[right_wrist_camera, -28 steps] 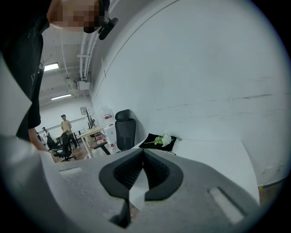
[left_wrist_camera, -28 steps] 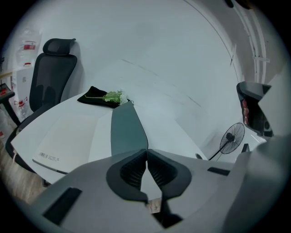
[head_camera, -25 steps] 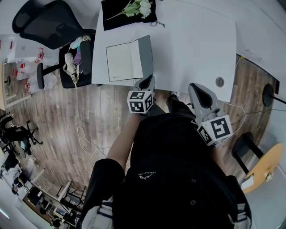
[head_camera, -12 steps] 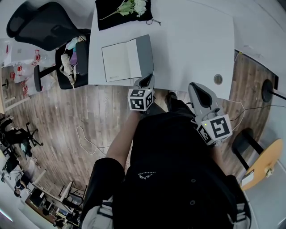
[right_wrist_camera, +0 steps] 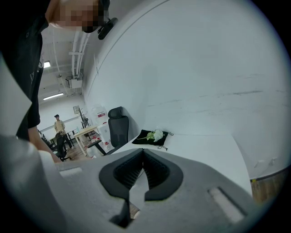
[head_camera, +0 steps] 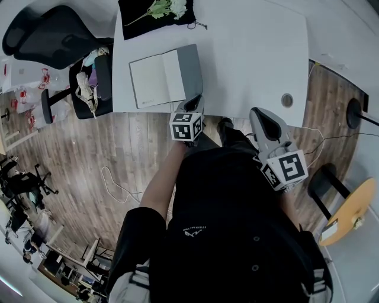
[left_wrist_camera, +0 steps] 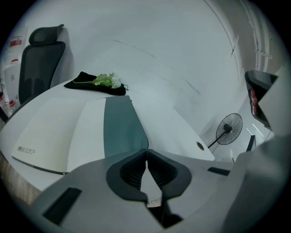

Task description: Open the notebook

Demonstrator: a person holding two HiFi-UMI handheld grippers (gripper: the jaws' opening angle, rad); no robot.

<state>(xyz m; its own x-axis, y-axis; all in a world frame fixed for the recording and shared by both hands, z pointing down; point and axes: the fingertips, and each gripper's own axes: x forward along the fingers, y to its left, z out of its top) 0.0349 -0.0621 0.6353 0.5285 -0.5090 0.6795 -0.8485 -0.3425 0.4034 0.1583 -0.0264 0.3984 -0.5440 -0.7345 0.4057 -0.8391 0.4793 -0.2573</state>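
Notebook [head_camera: 155, 79] lies open at the near-left corner of the table [head_camera: 254, 59], left gripper [head_camera: 193, 103], jaws together and empty, has dipped beside its grey cover [head_camera: 189, 70], right gripper [head_camera: 265, 120] likewise closed, idle, so the job looks done

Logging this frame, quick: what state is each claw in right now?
Left claw: closed, holding nothing.
Right claw: closed, holding nothing.

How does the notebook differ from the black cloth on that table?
The notebook lies open, pale page beside grey cover, at the near edge of the table; the black cloth sits at its far edge. The cloth carries white flowers; the notebook carries nothing. Both lie flat.
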